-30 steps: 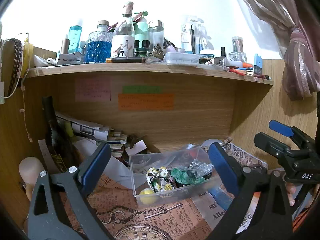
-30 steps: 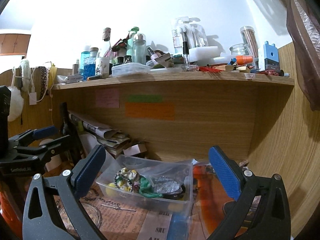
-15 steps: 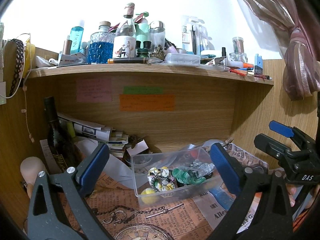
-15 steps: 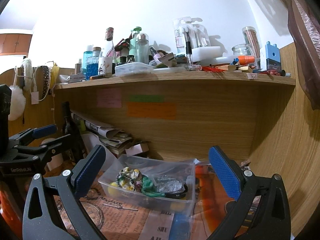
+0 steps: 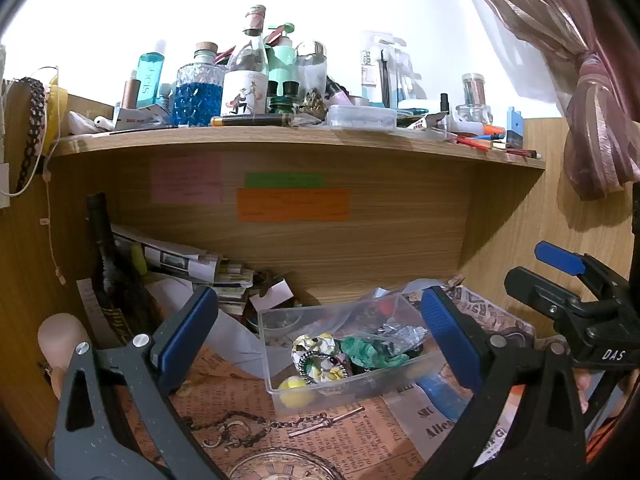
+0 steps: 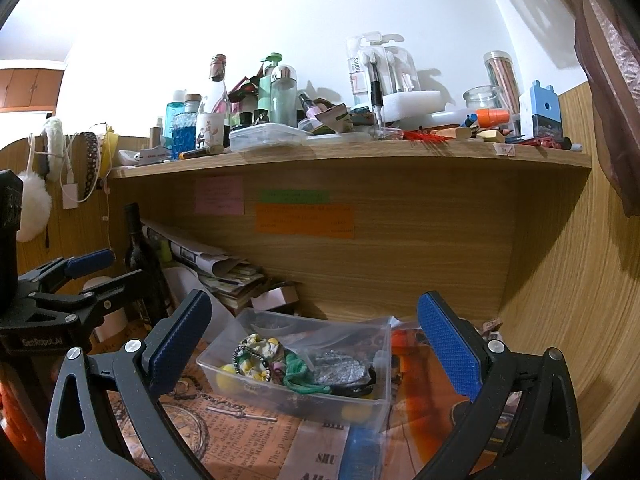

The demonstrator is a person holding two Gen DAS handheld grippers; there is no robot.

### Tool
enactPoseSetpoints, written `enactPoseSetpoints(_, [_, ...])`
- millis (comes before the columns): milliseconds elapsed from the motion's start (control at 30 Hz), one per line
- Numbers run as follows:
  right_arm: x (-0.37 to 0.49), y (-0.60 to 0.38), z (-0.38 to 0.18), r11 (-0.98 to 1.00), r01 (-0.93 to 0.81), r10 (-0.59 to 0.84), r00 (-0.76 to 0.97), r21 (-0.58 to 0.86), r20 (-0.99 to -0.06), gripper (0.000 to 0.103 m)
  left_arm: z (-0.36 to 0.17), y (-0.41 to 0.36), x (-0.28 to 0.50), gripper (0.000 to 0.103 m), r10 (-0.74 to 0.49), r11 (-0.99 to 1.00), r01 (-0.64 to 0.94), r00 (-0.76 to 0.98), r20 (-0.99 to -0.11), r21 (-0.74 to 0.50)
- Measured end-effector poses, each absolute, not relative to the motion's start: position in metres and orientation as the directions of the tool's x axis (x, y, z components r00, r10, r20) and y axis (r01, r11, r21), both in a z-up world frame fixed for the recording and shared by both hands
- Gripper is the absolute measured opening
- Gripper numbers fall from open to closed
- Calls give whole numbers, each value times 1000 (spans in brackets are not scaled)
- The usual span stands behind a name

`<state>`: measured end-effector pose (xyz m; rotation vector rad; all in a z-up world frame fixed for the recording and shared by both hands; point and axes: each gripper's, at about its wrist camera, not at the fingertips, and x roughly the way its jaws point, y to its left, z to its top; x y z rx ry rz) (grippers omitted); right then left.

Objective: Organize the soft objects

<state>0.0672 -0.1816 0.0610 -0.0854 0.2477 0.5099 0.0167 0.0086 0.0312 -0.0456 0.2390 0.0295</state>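
Both the left gripper (image 5: 318, 334) and right gripper (image 6: 314, 340) stood wide apart, empty. The scrunchies (image 5: 320, 356) in the clear bin (image 5: 280, 388) looked light and limp; pinching a bunched fold seemed best.

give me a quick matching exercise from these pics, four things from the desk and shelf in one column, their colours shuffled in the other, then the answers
Things:
1. long sticky note on the back panel
2. short sticky note just above it
3. square sticky note to their left
4. beads in the faceted glass bottle on the shelf

Colours:
A. blue
B. pink
C. orange
D. green

Pairs: 1-C, 2-D, 3-B, 4-A
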Motion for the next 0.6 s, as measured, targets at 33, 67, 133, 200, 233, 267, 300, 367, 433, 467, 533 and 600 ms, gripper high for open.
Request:
enactPoseSetpoints(33, [67,-182,61,870,-493,472,844,-20,-255,103,31,9,17,103,20,999,-30,971,-238,-42])
enactPoseSetpoints(67, [67,-182,61,870,-493,472,844,-21,-255,103,31,9,18,103,16,999,-27,971,-238,-42])
enactPoseSetpoints(133, [67,-181,61,870,-492,472,844,-21,-255,103,31,10,19,103,12,999,-22,971,-239,-41])
enactPoseSetpoints(200, [67,-181,61,870,-492,471,845,-22,-254,103,31,10,19,103,6,999,-16,971,-240,-39])
enactPoseSetpoints(233, [66,-181,61,871,-490,469,845,-21,-255,103,30,11,20,103,3,999,-13,971,-241,-38])
enactPoseSetpoints(267, [66,-181,61,870,-493,471,844,-22,-256,103,30,11,20,103,3,999,-12,971,-241,-37])
enactPoseSetpoints(300, [66,-181,61,870,-493,472,844,-22,-256,103,30,11,21,103,1,999,-10,970,-242,-37])
enactPoseSetpoints(367, [66,-181,61,870,-493,472,844,-22,-255,103,30,11,21,103,-2,999,-8,970,-245,-38])
enactPoseSetpoints(433, [67,-181,61,870,-493,472,843,-21,-256,103,30,10,22,103,-2,999,-8,970,-244,-39])
enactPoseSetpoints(467, [67,-182,61,869,-494,473,843,-21,-255,103,30,11,22,103,-3,999,-6,970,-244,-39])
enactPoseSetpoints(533, [67,-182,61,869,-494,473,843,-20,-256,103,30,12,22,103,-9,999,-1,970,-244,-42])
enactPoseSetpoints(600, [67,-181,61,869,-494,473,843,-21,-256,103,30,12,23,103,-26,999,15,968,-251,-46])
